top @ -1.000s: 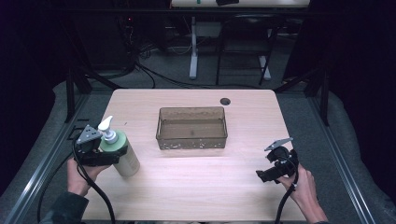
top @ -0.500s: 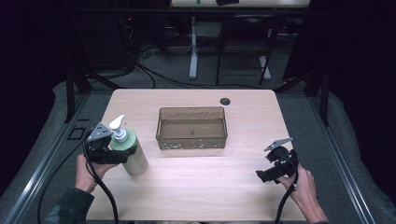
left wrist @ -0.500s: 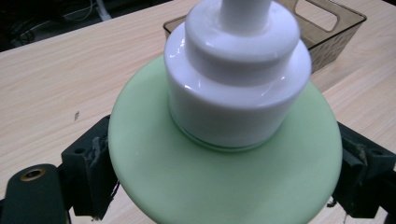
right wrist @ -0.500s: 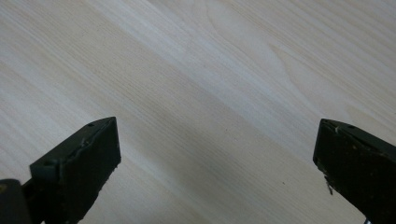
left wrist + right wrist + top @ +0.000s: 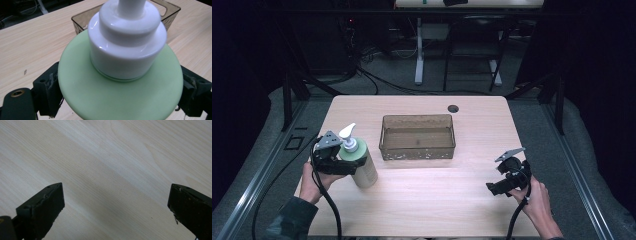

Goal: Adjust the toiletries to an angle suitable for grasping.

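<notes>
Left gripper (image 5: 343, 166) sits at the table's left side, held in the person's left hand (image 5: 314, 181), with its two black jaws clamped on the shoulder of a pale green plastic pump bottle with a white pump head (image 5: 360, 163). In the left gripper view, the bottle (image 5: 120, 95) occupies the space between the jaws, one black pad pressing each flank of the green shoulder, and the white collar and pump stem rise directly ahead of the gripper. From the high view the bottle stands roughly upright, leaning slightly, its base at or just above the light wooden table (image 5: 427, 200); contact with the surface cannot be determined. A black cable trails from the gripper back towards the person's sleeve.

Ahead and to the right of the left gripper, near the table's middle, rests a translucent brown rectangular plastic bin (image 5: 418, 136), open at the top and empty. Its rim also appears beyond the bottle in the left gripper view (image 5: 80, 21). The bottle is near the bin's left end, outside it and apart from it.

Right gripper (image 5: 493, 188) is held in the right hand (image 5: 537, 200) at the table's right side, well apart from the bin. Its jaws are spread wide with nothing between them; in the right gripper view bare wood grain (image 5: 107, 170) lies beyond both jaws.
</notes>
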